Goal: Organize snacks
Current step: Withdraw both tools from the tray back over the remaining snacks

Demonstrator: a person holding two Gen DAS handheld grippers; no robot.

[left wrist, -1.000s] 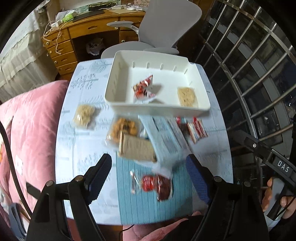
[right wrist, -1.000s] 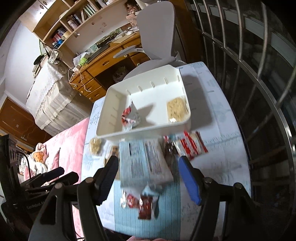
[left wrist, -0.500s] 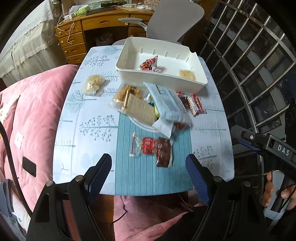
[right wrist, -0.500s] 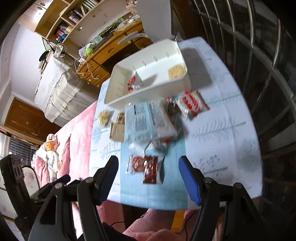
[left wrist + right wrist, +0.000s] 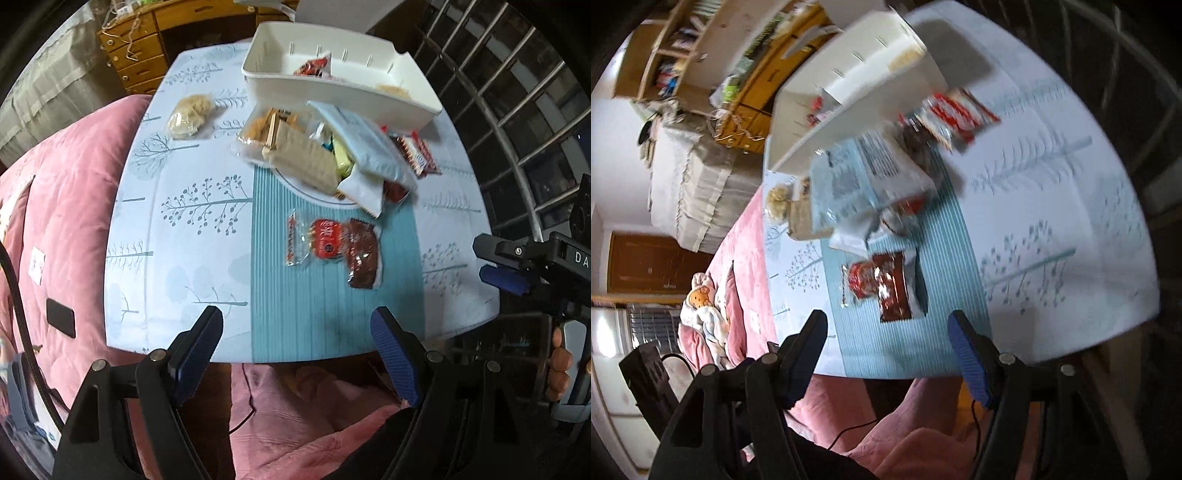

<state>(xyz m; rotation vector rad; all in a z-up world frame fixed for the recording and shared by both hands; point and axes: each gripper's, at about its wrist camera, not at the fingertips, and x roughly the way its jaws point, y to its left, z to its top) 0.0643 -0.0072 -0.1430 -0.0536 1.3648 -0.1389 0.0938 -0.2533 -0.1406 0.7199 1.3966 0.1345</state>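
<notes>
A white bin (image 5: 332, 85) (image 5: 849, 99) stands at the far end of the table with a red packet (image 5: 314, 68) and a beige cracker inside. In front of it a pile of snacks (image 5: 325, 155) (image 5: 864, 184) lies on a plate: a pale blue pack, a brown pack, a cookie bag. Nearer, a red and brown packet (image 5: 340, 247) (image 5: 882, 284) lies on the teal mat. My left gripper (image 5: 295, 343) hangs open over the table's near edge, empty. My right gripper (image 5: 886, 347) is open and empty too; the left wrist view shows its fingers (image 5: 502, 277) at the right.
A puffed rice cake (image 5: 190, 116) lies alone at the left of the tablecloth. Red-and-white packets (image 5: 417, 155) (image 5: 956, 114) rest beside the bin. A pink quilt (image 5: 62, 206) borders the table's left and near sides. A metal window grille (image 5: 517, 92) runs along the right.
Both grippers have pulled back toward the table's near edge, so the bin and the snacks look farther away. The right view has rolled and blurred. Both sets of jaws stay as wide as before.
</notes>
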